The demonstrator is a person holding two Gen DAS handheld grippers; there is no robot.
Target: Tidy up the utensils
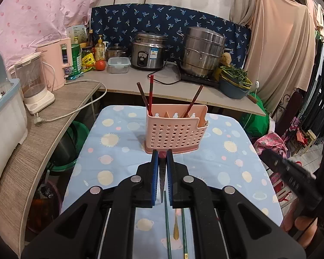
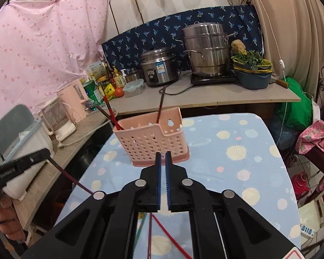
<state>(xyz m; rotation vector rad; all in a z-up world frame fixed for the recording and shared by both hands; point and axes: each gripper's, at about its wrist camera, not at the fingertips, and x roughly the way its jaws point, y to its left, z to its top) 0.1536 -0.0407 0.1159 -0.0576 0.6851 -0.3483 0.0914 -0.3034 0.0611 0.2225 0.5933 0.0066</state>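
Note:
A pink perforated utensil holder (image 1: 175, 132) stands upright on the blue patterned tablecloth (image 1: 118, 151). Three chopsticks lean inside it: two at its left end (image 1: 150, 95) and one nearer the right (image 1: 193, 101). My left gripper (image 1: 162, 154) hangs just in front of the holder, shut on a dark red chopstick (image 1: 162, 183) that points toward it. The right wrist view shows that chopstick (image 2: 71, 179) sticking out of the left gripper (image 2: 44, 153). My right gripper (image 2: 163, 154) is before the holder (image 2: 149, 144), open by a narrow gap with nothing between its pads. Green chopsticks (image 1: 167, 226), a gold spoon (image 1: 176, 226) and a red chopstick (image 2: 172, 237) lie on the cloth.
Behind the table runs a counter (image 1: 140, 86) with a rice cooker (image 1: 149, 50), a steel steamer pot (image 1: 203, 51), a lidded container (image 1: 118, 65) and a basin of greens (image 1: 234, 82). A kettle (image 1: 33, 82) and a cord sit on the left shelf. Clothes hang at the right.

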